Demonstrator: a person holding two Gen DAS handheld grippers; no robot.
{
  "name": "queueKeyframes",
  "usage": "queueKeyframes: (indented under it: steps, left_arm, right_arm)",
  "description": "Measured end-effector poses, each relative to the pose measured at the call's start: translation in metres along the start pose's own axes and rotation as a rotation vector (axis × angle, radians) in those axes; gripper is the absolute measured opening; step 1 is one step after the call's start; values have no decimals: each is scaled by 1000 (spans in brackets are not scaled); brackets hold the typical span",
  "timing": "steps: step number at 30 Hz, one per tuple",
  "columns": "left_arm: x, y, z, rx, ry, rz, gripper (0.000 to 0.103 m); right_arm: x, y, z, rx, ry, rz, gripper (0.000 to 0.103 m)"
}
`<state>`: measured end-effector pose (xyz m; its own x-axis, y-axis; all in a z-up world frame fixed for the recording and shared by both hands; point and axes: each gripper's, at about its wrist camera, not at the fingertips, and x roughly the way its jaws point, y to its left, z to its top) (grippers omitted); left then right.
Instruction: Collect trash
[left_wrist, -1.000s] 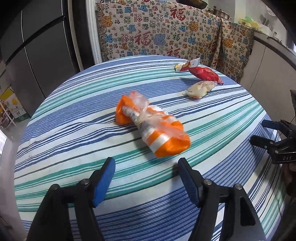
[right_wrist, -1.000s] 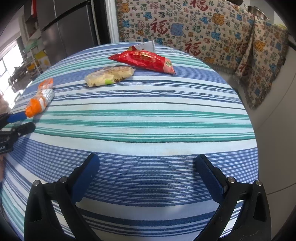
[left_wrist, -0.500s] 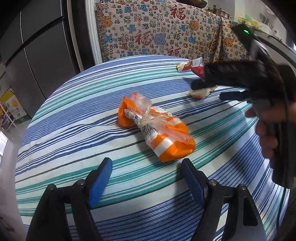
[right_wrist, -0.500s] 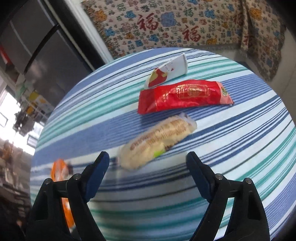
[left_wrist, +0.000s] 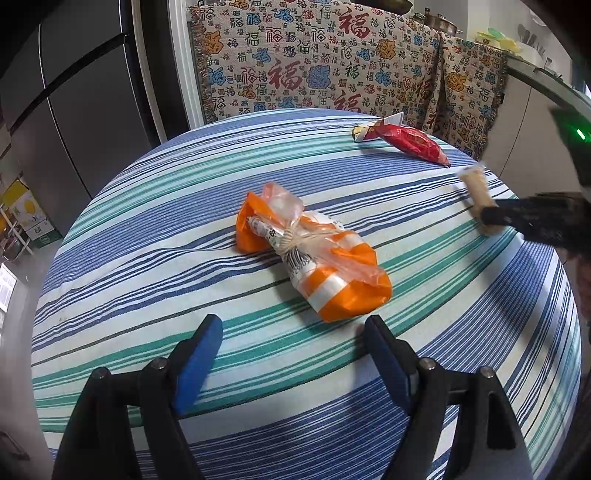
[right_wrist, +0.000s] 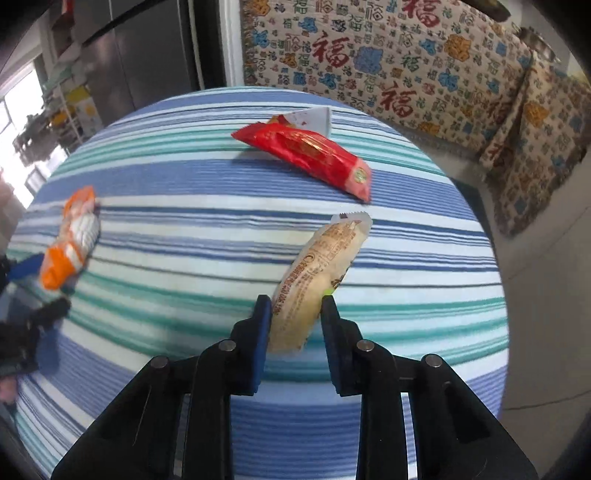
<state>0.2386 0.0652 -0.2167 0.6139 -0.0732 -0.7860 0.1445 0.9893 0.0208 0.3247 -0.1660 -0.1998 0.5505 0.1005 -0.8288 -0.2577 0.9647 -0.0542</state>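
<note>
Beige wrapper (right_wrist: 317, 280) lifted — now pinched in right claw (right_wrist: 295, 314).

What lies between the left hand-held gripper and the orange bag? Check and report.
Nothing visible. The left hand-held gripper is open, and only bare striped tablecloth lies between its fingers and the orange bag. The red packet lies far beyond it.

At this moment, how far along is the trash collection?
Nothing looks collected yet. In hand: the right gripper is shut on the pale beige snack packet. Left: the orange-and-clear plastic bag before the open left gripper, the red foil wrapper and the small white carton.
</note>
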Motion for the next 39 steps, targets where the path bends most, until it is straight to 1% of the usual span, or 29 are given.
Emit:
queueKeyframes:
  steps: [1,2,3,5,7,11,13,16,18,19,20,23,25,27,28,29,30,31,32,33,34,35,36,37,38,39]
  left_arm:
    - [1,1,0,1,4,6,86]
    - [2,4,0,-7,11,16,94]
    - [3,10,0,-34,26,25,99]
    - [4,16,0,-36,32,32,100]
    - [3,20,-1,-30,39,27,100]
    - [-1,23,-5,-16,60,10,100]
    - [-5,22,-5,-2,63,-30,99]
    - [-27,20,0,-12,-17,-142,99]
    - [-34,16,8,-52,-61,-214,99]
    - [-31,13,13,-82,-64,-230,99]
    - [-25,8,20,-114,-57,-228,99]
    - [1,-3,38,-176,-23,-177,99]
    - [11,-10,44,-178,-14,-126,99]
    - [15,-11,45,-167,-14,-82,97]
    - [16,-11,45,-164,-10,-74,97]
    - [17,-10,44,-162,-7,-84,97]
    - [17,-9,43,-159,-5,-97,91]
    - [17,-9,43,-150,-2,-106,86]
    - [17,-9,43,-135,2,-115,78]
    - [17,-9,43,-115,3,-121,71]
    - [17,-10,43,-95,8,-133,66]
    - [17,-10,42,-77,18,-153,57]
    - [16,-9,41,-48,33,-178,57]
    - [13,-9,39,-17,44,-194,57]
    - [7,-8,36,24,48,-186,57]
    - [2,-6,33,52,47,-162,57]
  right_arm:
    - [-3,-5,-8,-2,-11,-14,40]
    - [-4,-10,-16,19,-25,-12,66]
    - [-5,-16,-23,54,-33,10,83]
    - [-2,-23,-35,120,-16,51,84]
    - [-3,-18,-41,94,-35,26,85]
    - [-9,-16,-52,97,-56,24,95]
    - [-9,-14,-54,97,-56,26,97]
    - [-9,-14,-53,97,-38,28,97]
    - [-9,-15,-51,111,-25,28,96]
    - [-10,-16,-50,114,-28,35,95]
    - [-11,-16,-47,114,-34,44,94]
    - [-20,-25,-37,128,-73,53,94]
    - [-22,-38,-30,177,-90,74,94]
    - [-18,-44,-23,202,-76,109,94]
    - [-14,-43,-20,200,-60,129,93]
    - [-8,-40,-16,191,-48,154,91]
    - [-5,-36,-13,182,-45,163,86]
    - [0,-31,-10,174,-43,163,85]
    - [4,-27,-8,166,-38,156,77]
    - [9,-24,-7,153,-26,143,54]
    - [11,-20,-7,127,-24,102,45]
    - [11,-18,-6,103,-23,75,27]
    - [10,-18,-7,87,-10,80,25]
    - [7,-19,-10,83,-1,108,25]
    - [4,-20,-12,76,4,119,25]
    - [-1,-20,-16,55,8,110,25]
